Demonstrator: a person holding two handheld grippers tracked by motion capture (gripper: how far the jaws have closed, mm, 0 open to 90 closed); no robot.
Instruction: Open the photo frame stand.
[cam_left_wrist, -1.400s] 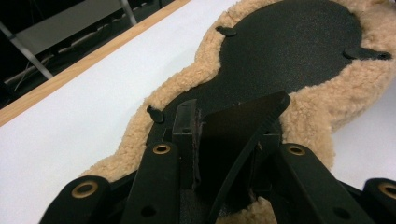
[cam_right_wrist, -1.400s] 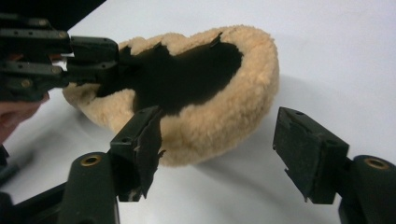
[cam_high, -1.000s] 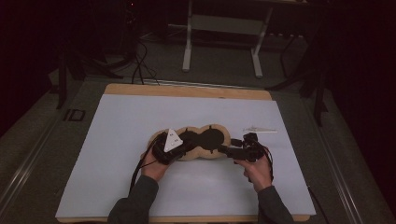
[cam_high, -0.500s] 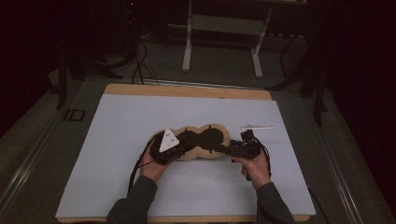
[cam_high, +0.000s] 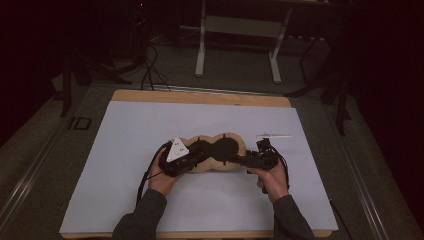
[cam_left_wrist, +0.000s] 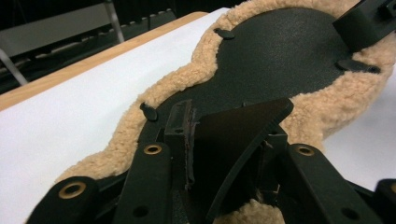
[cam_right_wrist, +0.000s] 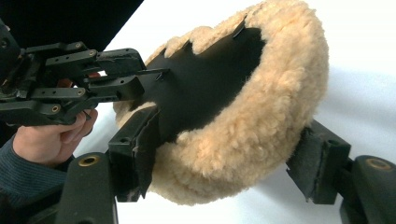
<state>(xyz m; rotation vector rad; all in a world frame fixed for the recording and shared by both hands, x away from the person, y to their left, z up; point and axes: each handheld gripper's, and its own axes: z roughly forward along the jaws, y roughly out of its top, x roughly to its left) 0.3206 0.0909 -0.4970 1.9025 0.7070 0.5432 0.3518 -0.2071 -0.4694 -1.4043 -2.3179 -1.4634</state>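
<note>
Pad: fleece pad with black backing facing up, tan wool rim around it, lying mid-table on the white sheet; peanut-shaped outline, two black lobes seen from the high view.
Left gripper: left gripper at the pad's left end, grey plate on top; held by the left hand.
Left fingers: clenched on the pad's edge; in the left gripper view a flap of the black backing is pinched and lifted between them, wool showing just below.
Right gripper: right gripper at the pad's right end, held by the right hand.
Right fingers: straddling the pad's raised end, left finger touching the wool and backing, right finger standing just off the wool; not closed on it.
Pad shape at right end: curled up off the sheet, wool outside, black backing inside.
Other gripper in right gripper view: left gripper biting the far edge of the backing.
Extras: thin white strip on the sheet, beyond the right gripper, apart from the pad.
Table: wooden edge at the far side of the sheet.
</note>
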